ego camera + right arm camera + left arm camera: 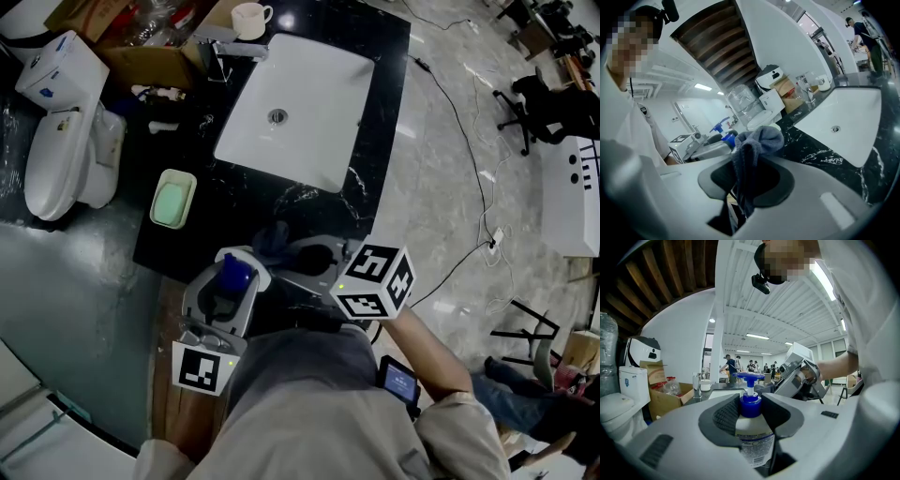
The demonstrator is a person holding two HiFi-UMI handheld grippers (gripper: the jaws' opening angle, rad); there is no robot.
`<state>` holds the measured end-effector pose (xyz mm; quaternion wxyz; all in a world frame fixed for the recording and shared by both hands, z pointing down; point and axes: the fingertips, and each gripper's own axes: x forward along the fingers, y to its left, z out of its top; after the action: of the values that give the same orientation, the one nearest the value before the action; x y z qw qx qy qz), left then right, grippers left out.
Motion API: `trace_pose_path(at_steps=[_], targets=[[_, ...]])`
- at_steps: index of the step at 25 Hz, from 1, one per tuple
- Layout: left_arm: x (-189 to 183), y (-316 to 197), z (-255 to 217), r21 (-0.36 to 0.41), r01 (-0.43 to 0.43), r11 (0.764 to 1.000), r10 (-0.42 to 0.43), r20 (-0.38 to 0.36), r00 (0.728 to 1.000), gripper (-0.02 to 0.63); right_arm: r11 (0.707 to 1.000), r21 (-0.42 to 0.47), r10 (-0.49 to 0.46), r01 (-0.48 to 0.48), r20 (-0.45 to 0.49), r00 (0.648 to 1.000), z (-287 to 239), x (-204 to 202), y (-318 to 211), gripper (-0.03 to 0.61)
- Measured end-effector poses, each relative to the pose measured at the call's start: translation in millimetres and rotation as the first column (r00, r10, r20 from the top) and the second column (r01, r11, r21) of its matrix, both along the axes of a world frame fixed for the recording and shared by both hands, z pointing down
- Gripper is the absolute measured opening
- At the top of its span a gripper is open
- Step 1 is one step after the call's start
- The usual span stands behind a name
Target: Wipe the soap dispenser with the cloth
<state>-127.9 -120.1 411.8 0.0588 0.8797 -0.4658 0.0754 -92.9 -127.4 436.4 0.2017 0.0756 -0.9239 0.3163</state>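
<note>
Here, the white plastic soap dispenser with a blue pump head (751, 432) is held upright between the jaws of the left gripper (751, 405). The gripper's dark ribbed pads (725, 416) are pressed to the bottle's shoulder on both sides, so the jaws stand fairly wide around it. In the head view the dispenser is seen just off the near edge of the black marble-patterned counter (380, 112), close in front of the person's grey-clad body (300, 403).

A crumpled blue-grey cloth (757, 140) is clamped in the right gripper (750, 174). The jaws are drawn narrow on it, with a bunched end standing up above them and a tail hanging down between them. The cloth is held just beside the pump head, on its right in the head view. Whether the two are touching cannot be told. The right gripper is angled in towards the left one, with its marker cube turned up towards the head camera.

Farther back, a white rectangular sink basin (314, 80) is set into the counter, with a chrome tap (230, 49) and a white cup (249, 19) at its far end. A pale green soap dish (173, 175) is placed near the counter's left edge. A brown cardboard box (150, 64) and a white toilet (56, 173) are seen to the left of the sink.
</note>
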Motion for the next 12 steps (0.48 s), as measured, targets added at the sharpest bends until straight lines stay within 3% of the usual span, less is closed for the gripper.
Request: trace_pose_path(at_steps=[12], targets=[[0, -2, 0, 0.007, -0.005, 1.0, 0.005, -0.007, 1.0, 0.143, 0.999, 0.035, -0.01, 0.01, 0.008, 1.0, -12, -3, -2, 0.074]])
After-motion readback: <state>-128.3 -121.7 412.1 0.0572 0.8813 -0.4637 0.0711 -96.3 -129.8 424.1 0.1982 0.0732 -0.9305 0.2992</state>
